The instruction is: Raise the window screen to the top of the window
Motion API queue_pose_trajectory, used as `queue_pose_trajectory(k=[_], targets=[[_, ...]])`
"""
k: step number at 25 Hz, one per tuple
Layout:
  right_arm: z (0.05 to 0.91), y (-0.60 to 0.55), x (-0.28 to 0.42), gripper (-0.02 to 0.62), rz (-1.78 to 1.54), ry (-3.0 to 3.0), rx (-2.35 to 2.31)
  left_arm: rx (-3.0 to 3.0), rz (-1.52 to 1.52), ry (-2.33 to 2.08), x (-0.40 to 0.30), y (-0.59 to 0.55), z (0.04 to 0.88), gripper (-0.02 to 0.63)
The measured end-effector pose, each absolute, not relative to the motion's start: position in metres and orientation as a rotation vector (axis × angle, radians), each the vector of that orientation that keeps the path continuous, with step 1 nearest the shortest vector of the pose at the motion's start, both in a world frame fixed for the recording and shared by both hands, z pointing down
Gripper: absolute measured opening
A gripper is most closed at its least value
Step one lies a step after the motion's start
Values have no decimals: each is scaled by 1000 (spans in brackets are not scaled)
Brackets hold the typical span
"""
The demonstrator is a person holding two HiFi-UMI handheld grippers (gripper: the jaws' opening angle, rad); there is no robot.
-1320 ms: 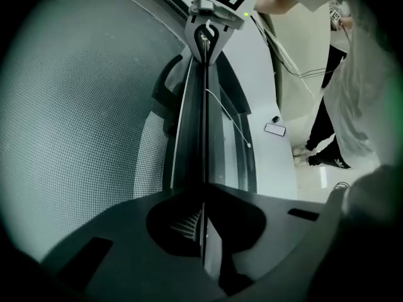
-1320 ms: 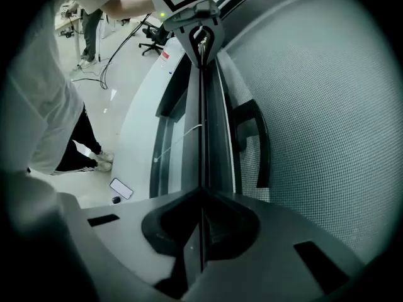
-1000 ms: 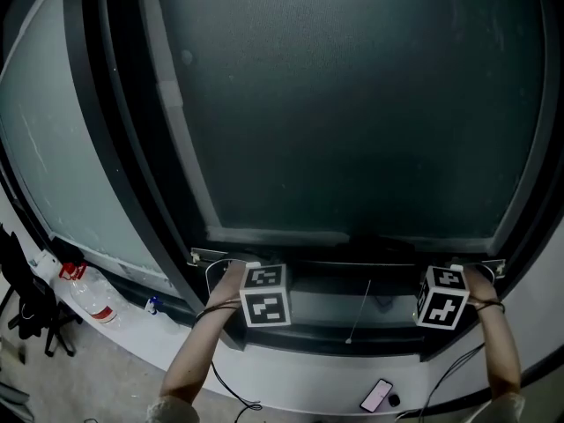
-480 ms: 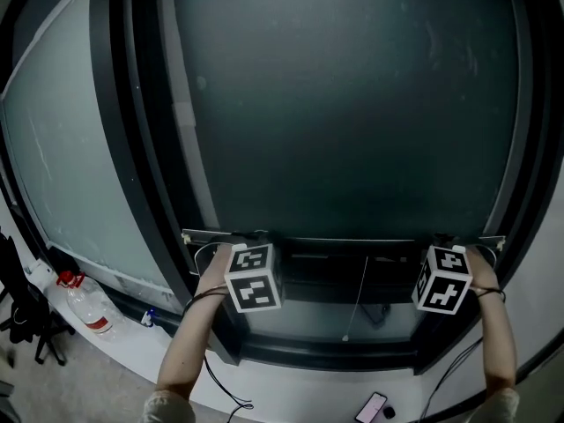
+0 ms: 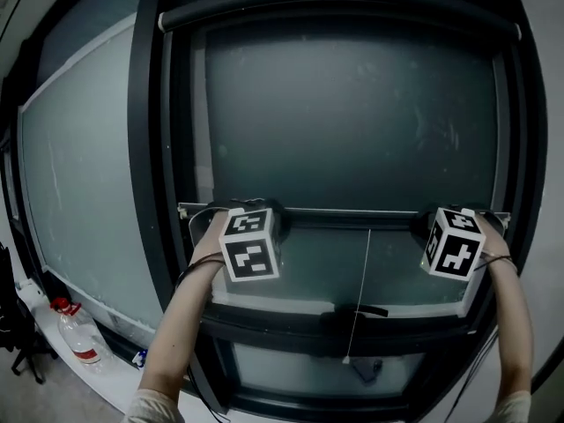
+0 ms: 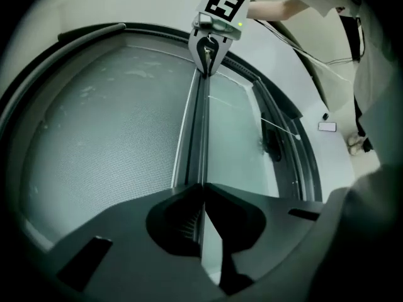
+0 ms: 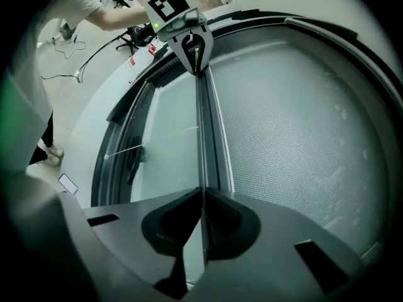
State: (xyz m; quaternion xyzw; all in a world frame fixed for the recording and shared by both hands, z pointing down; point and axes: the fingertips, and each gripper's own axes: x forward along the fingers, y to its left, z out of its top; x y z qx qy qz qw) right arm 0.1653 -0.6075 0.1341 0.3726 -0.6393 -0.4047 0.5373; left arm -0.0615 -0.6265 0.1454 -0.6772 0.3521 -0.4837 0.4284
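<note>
The left gripper (image 6: 201, 192) and the right gripper (image 7: 201, 197), 2 in all, each have their jaws pinched narrow on the 1 bottom bar (image 5: 344, 215) of the window screen (image 5: 352, 122), 1 near each end. The bar lies level about halfway up the window (image 5: 145, 148). 1 pull cord (image 5: 365, 280) hangs from it. 1 bottle (image 5: 77, 337) stands at lower left.

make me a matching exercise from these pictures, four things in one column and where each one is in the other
Things:
1. left hand-held gripper
2. right hand-held gripper
3. pull cord
4. bottle

Places:
A. hanging below the screen bar
B. bottom left of the head view
C. shut on the bar's right end
D. shut on the bar's left end

Pairs: 1-D, 2-C, 3-A, 4-B
</note>
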Motion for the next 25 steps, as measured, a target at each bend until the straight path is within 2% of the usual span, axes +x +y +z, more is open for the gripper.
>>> queue_pose_trajectory(k=[9, 17, 25], targets=[[9, -605, 160, 18, -1099, -1406, 1030, -1456, -1169, 1052, -63, -627, 21, 18], [-107, -602, 159, 18, -1395, -1292, 1278, -1168, -857, 1272, -67, -622, -102, 18], [-177, -606, 159, 18, -1540, -1170, 1445, -949, -746, 1392, -68, -626, -173, 18]])
